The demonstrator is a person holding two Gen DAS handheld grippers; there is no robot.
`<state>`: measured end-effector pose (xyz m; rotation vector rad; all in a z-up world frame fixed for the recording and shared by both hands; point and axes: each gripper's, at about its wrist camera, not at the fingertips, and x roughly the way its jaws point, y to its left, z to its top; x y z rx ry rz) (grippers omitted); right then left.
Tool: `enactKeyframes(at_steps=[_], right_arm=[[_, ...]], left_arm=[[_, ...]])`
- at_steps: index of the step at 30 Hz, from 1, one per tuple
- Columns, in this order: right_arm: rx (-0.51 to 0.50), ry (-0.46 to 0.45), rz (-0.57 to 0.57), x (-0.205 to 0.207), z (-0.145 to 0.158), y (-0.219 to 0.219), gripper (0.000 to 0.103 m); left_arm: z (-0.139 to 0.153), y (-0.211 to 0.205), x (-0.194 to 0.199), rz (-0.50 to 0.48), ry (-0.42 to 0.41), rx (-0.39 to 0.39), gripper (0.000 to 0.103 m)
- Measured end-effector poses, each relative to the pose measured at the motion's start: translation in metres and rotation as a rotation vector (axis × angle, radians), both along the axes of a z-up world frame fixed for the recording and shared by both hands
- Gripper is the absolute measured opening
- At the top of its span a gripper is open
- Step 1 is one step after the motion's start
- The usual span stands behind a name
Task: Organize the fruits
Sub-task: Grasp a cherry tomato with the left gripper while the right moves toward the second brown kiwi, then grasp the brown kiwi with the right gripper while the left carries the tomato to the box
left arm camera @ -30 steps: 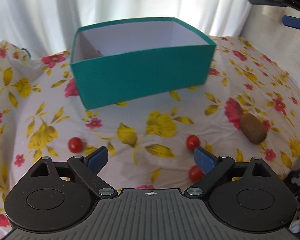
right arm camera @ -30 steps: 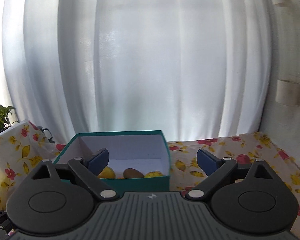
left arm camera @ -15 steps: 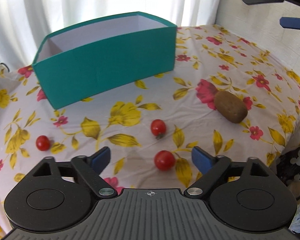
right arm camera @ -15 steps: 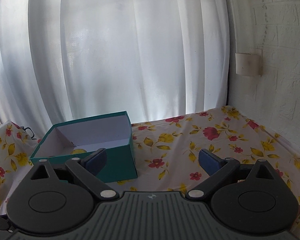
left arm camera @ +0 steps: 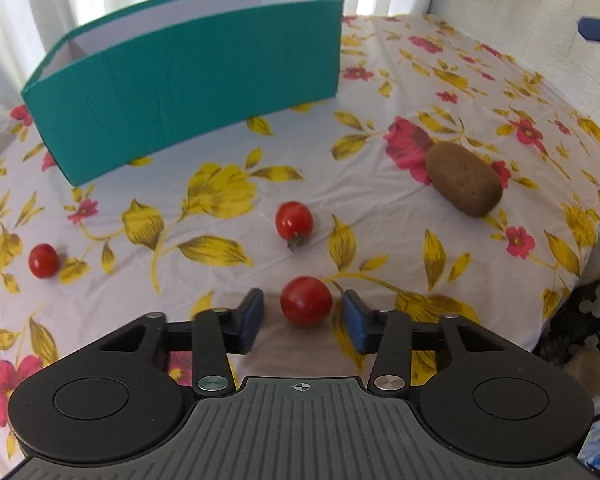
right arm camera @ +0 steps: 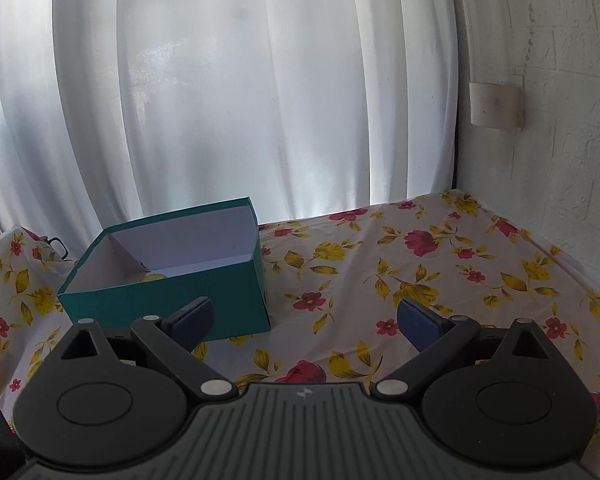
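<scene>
My left gripper (left arm camera: 303,316) is low over the flowered cloth, its blue pads on either side of a red cherry tomato (left arm camera: 306,301) with small gaps, not touching it. A second tomato (left arm camera: 294,221) lies just beyond, a third (left arm camera: 43,260) at far left. A brown kiwi (left arm camera: 464,185) lies to the right. The teal box (left arm camera: 188,80) stands behind; in the right wrist view the box (right arm camera: 168,292) shows a yellow fruit (right arm camera: 154,278) inside. My right gripper (right arm camera: 304,322) is open and empty, held high above the table.
White curtains hang behind the table. A white brick wall (right arm camera: 560,120) runs along the right side. The table's right edge (left arm camera: 596,240) drops off near the kiwi, with dark items below it.
My left gripper moved forward and down to the nearest tomato and its jaws narrowed around it. My right gripper swung right, so the box shifted left in its view.
</scene>
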<state>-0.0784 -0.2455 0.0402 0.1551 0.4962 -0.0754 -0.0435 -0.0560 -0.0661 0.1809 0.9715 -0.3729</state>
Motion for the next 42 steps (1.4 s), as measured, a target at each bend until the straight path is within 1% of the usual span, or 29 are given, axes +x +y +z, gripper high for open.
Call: enactKeyframes(at_steps=[2, 6, 12, 15, 17, 18, 20, 22, 24, 26, 27, 28, 30, 32, 36, 39, 42], right_arm=[[0.000, 0.003, -0.001, 0.000, -0.001, 0.000, 0.098], [-0.003, 0.015, 0.002, 0.001, -0.004, 0.000, 0.098], [-0.040, 0.046, 0.015, 0.003, -0.012, 0.006, 0.098], [-0.063, 0.088, 0.025, 0.006, -0.026, 0.011, 0.098], [-0.081, 0.126, 0.030, 0.009, -0.041, 0.014, 0.098], [-0.089, 0.152, 0.031, 0.011, -0.050, 0.016, 0.097], [-0.093, 0.207, 0.042, 0.015, -0.068, 0.018, 0.090], [-0.079, 0.262, 0.056, 0.019, -0.086, 0.020, 0.078], [-0.068, 0.301, 0.066, 0.023, -0.099, 0.022, 0.074], [-0.070, 0.318, 0.065, 0.025, -0.108, 0.022, 0.074], [-0.070, 0.328, 0.065, 0.027, -0.111, 0.022, 0.071], [-0.066, 0.339, 0.065, 0.028, -0.114, 0.022, 0.066], [-0.056, 0.351, 0.068, 0.030, -0.119, 0.020, 0.061], [-0.050, 0.357, 0.067, 0.034, -0.121, 0.019, 0.059], [-0.044, 0.368, 0.082, 0.038, -0.124, 0.019, 0.047], [-0.061, 0.365, 0.090, 0.038, -0.124, 0.021, 0.045], [-0.031, 0.355, 0.091, 0.035, -0.117, 0.017, 0.045]], left_arm=[[0.000, 0.001, 0.002, 0.007, 0.004, -0.006, 0.030], [0.004, 0.007, 0.006, 0.028, 0.023, -0.042, 0.030], [0.022, 0.020, 0.004, 0.070, -0.009, -0.063, 0.030], [0.033, 0.027, 0.001, 0.083, -0.028, -0.078, 0.030], [0.039, 0.030, 0.000, 0.092, -0.038, -0.082, 0.030], [0.042, 0.032, 0.000, 0.097, -0.043, -0.082, 0.030], [0.046, 0.034, -0.001, 0.104, -0.051, -0.082, 0.030], [0.048, 0.035, -0.001, 0.113, -0.055, -0.079, 0.030], [0.050, 0.037, -0.001, 0.118, -0.055, -0.077, 0.030], [0.051, 0.038, -0.001, 0.123, -0.052, -0.076, 0.030], [0.051, 0.039, -0.002, 0.126, -0.051, -0.076, 0.030], [0.051, 0.039, -0.002, 0.128, -0.051, -0.075, 0.030], [0.051, 0.039, -0.002, 0.134, -0.049, -0.069, 0.030], [0.051, 0.040, -0.002, 0.138, -0.046, -0.069, 0.030], [0.051, 0.039, -0.001, 0.145, -0.046, -0.067, 0.030], [0.055, 0.040, 0.000, 0.151, -0.050, -0.070, 0.030], [0.067, 0.042, 0.004, 0.162, -0.077, -0.079, 0.030]])
